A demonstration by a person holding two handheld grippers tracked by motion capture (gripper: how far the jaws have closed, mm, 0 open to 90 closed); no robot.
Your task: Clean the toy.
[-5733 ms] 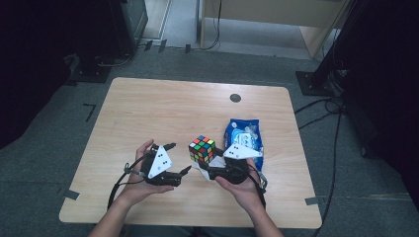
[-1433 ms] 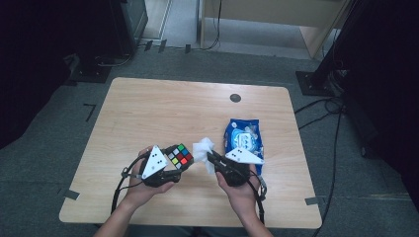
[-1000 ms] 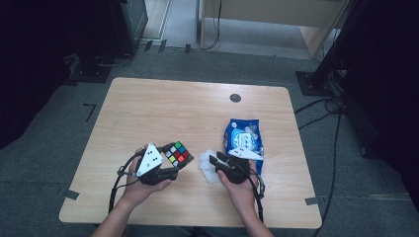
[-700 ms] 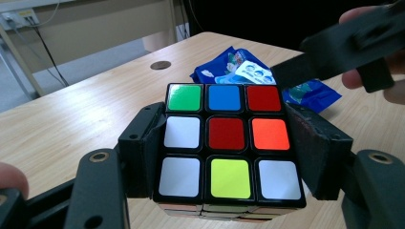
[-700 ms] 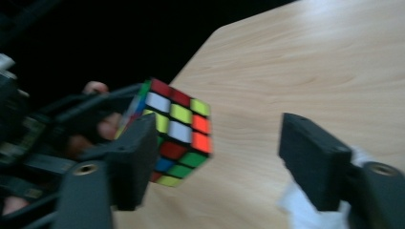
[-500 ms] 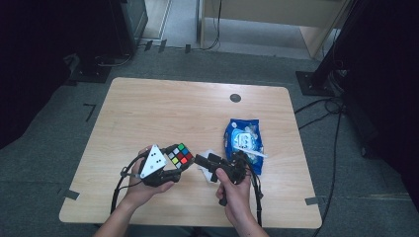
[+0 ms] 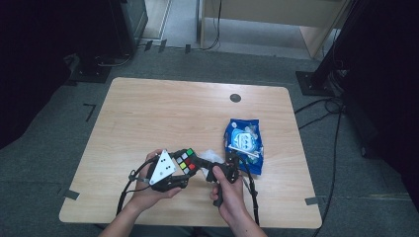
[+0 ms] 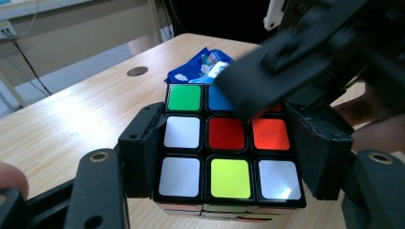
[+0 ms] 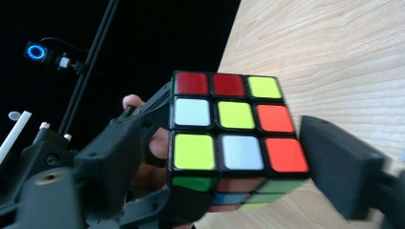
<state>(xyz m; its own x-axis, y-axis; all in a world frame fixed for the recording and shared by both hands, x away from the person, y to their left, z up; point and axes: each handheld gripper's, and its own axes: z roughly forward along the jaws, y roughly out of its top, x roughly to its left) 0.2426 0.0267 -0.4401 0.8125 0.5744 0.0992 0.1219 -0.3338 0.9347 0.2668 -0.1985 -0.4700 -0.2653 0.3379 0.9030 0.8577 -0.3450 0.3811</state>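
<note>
Here your left gripper (image 8: 229,191) clamps the puzzle cube (image 8: 228,157) above the table (image 7: 163,113); your right gripper (image 7: 201,166), jaws spread and just closing slightly, hides its far corner. A blue packet (image 7: 243,144) lies beside.

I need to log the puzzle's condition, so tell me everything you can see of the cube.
The cube is a scrambled three-by-three puzzle, glossy plastic with black edges and red, white, yellow, green, blue and orange stickers. The left tool clamps it on two opposite sides above the table, near its front edge. The right tool straddles it, one jaw across its upper corner.
</note>
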